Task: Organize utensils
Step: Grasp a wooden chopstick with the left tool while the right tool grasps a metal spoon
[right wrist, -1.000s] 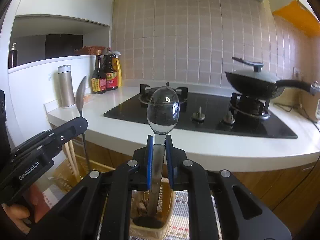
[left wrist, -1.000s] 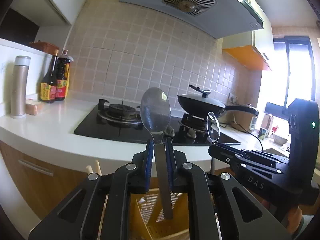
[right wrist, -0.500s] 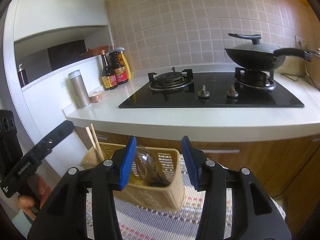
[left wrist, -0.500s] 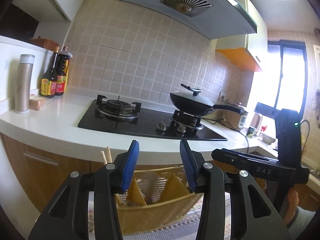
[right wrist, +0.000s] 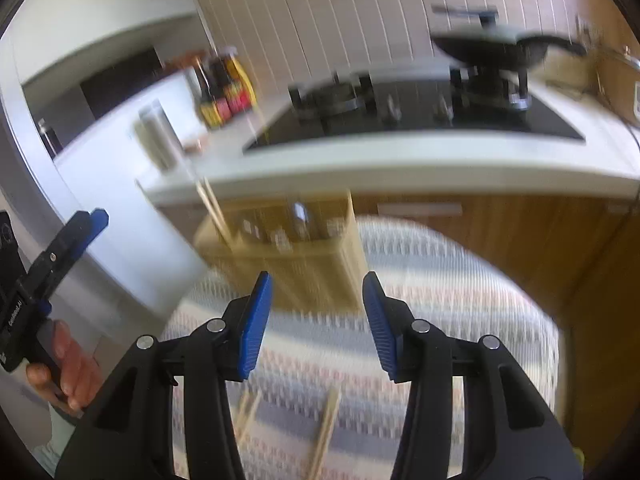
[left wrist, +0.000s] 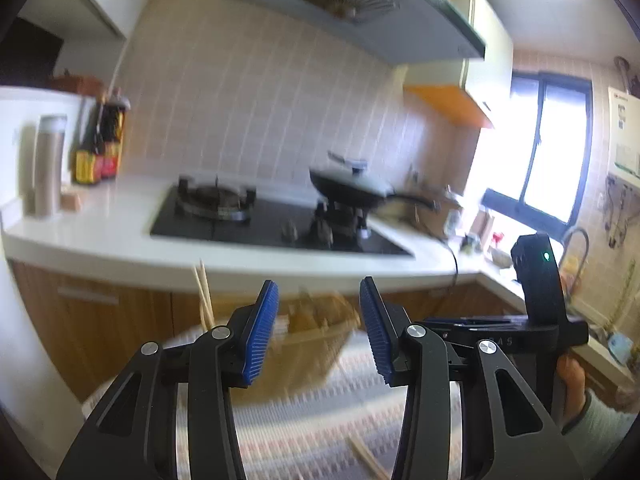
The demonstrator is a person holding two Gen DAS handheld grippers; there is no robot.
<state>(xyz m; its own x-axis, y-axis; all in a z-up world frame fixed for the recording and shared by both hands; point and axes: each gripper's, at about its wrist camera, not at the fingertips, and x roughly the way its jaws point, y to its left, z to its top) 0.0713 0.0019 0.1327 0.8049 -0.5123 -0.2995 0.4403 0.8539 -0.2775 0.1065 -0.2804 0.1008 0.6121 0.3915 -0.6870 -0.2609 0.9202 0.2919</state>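
Both tongs, left (left wrist: 318, 328) and right (right wrist: 316, 320), gaped empty. Loose chopsticks (right wrist: 326, 426) lay on the mat (right wrist: 460, 300) just below the right tongs, long axes pointing toward the basket (right wrist: 288, 256) at its far edge; right looked nearer.

Both views are smeared by motion blur, most strongly on the yellow utensil basket (right wrist: 280, 256) and the striped mat (right wrist: 440, 280). Strong daylight is blown out at the window (left wrist: 548, 148). Straight lines are bent by fisheye distortion, and the corners are darkened.
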